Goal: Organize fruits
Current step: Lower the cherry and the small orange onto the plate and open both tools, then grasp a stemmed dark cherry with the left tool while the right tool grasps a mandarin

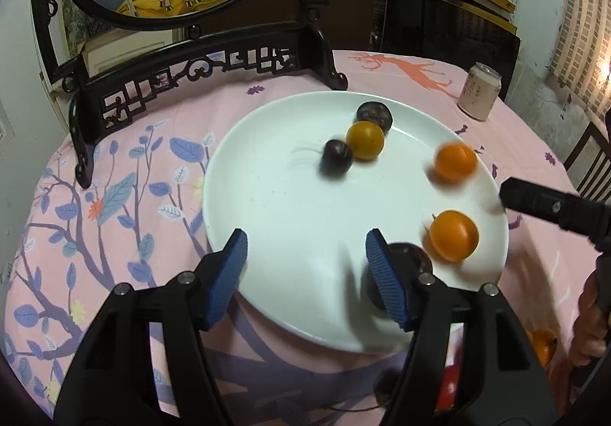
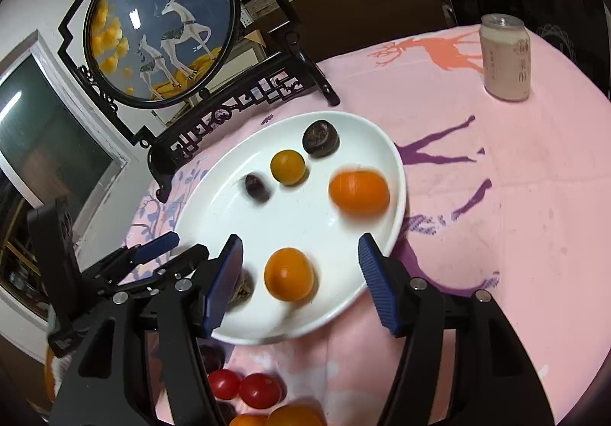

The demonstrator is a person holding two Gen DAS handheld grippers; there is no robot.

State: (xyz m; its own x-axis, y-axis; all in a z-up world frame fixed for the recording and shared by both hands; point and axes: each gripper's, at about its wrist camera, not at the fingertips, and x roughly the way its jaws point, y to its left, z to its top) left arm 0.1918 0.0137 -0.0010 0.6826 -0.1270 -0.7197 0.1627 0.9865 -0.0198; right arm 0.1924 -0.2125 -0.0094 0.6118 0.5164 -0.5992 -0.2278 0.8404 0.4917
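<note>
A round table under a pink tablecloth (image 2: 496, 166) printed with deer and blue leaves fills both views. At its far side stands a dark carved wooden screen (image 2: 164, 28) holding a round picture of two white deer. In front of the screen lies a large white plate (image 1: 275, 219), and the fruit sits on it. Toward the far rim is a dark wrinkled fruit (image 2: 320, 139); just beside it, nearer the middle, is a yellow-orange fruit (image 2: 288, 166), and next to that a small dark plum (image 2: 256, 187), which is blurred. Two bright orange fruits lie toward the right side of the plate: the farther one (image 2: 359, 193) is smeared with motion blur, and the nearer one (image 2: 289, 274) sits close to the near rim. Another dark fruit (image 1: 404, 261) rests at the near edge, partly hidden behind a blue pad. The left gripper (image 1: 305, 258) hangs over the near edge of the plate with its jaws apart and nothing between them. The right gripper (image 2: 299, 265) also stands with its jaws apart; the nearer orange fruit lies between them on the plate, untouched by either pad. A pale drink can (image 2: 506, 59) stands upright well apart from the plate, toward the far right. Off the plate, on the cloth at the near edge, lie two red tomatoes (image 2: 244, 387) side by side and more orange fruit just below them.
</note>
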